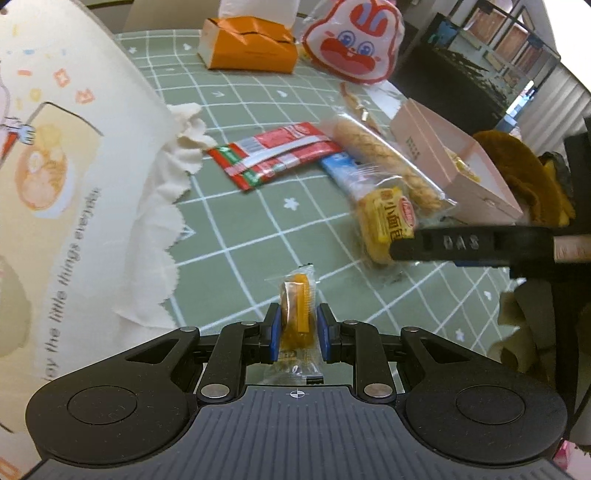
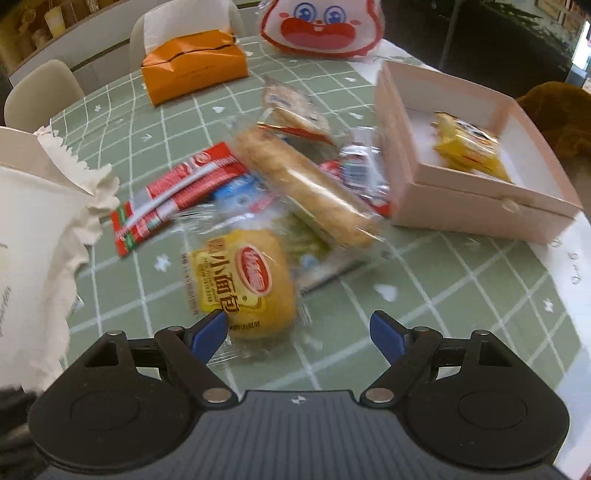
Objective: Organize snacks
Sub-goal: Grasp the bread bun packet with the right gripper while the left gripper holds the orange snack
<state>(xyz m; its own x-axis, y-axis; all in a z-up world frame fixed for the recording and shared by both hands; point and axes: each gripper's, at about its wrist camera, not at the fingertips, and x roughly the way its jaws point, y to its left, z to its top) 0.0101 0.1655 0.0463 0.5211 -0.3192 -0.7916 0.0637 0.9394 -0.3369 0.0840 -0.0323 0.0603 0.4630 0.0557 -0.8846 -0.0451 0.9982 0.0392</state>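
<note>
My left gripper (image 1: pixel 298 314) is shut on a small orange snack in clear wrap (image 1: pixel 295 317), held above the green checked tablecloth (image 1: pixel 236 236). My right gripper (image 2: pixel 299 325) is open, with a yellow small-bread packet (image 2: pixel 247 284) just ahead of its left finger; that finger (image 1: pixel 461 245) also shows in the left wrist view over the same packet (image 1: pixel 384 221). Behind lie a long wrapped pastry (image 2: pixel 306 188), a red wafer pack (image 2: pixel 177 195) and blue packets (image 2: pixel 236 195). A pink open box (image 2: pixel 480 199) at right holds yellow packets (image 2: pixel 469 147).
A cream paper bag (image 1: pixel 66 184) with a torn edge stands at left. An orange tissue box (image 2: pixel 192 70) and a rabbit-face bag (image 2: pixel 321 26) sit at the back. A brown plush thing (image 2: pixel 561 110) lies beyond the pink box. The table edge runs along the right.
</note>
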